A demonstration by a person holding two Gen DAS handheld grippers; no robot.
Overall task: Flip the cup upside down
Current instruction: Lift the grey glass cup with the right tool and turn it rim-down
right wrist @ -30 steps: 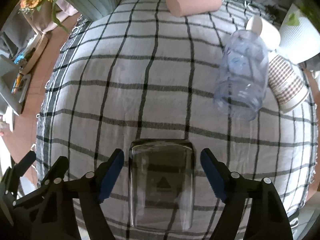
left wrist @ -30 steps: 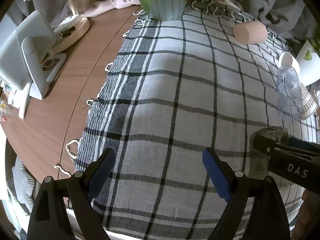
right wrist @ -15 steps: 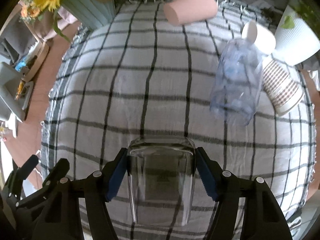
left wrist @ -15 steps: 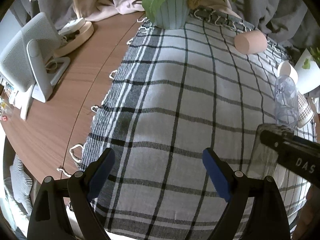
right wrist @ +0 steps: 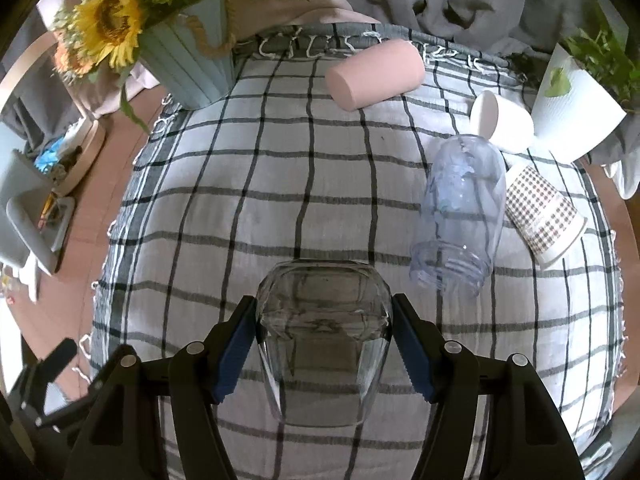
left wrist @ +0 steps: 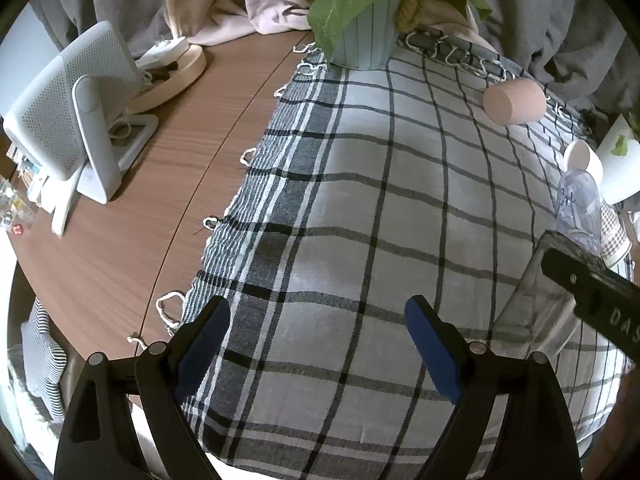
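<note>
Since a second ago our right gripper (right wrist: 323, 354) has closed its blue pads onto the clear cup (right wrist: 323, 340) and lifted it off the checked cloth (right wrist: 280, 184). It clenches the cup at lower centre of the right wrist view, long axis running straight ahead along the fingers. We cannot tell which end faces away. Our left gripper (left wrist: 318, 344) hangs released and empty, with the cup (left wrist: 540, 300) at its right edge, so the right hand must make the turn.
</note>
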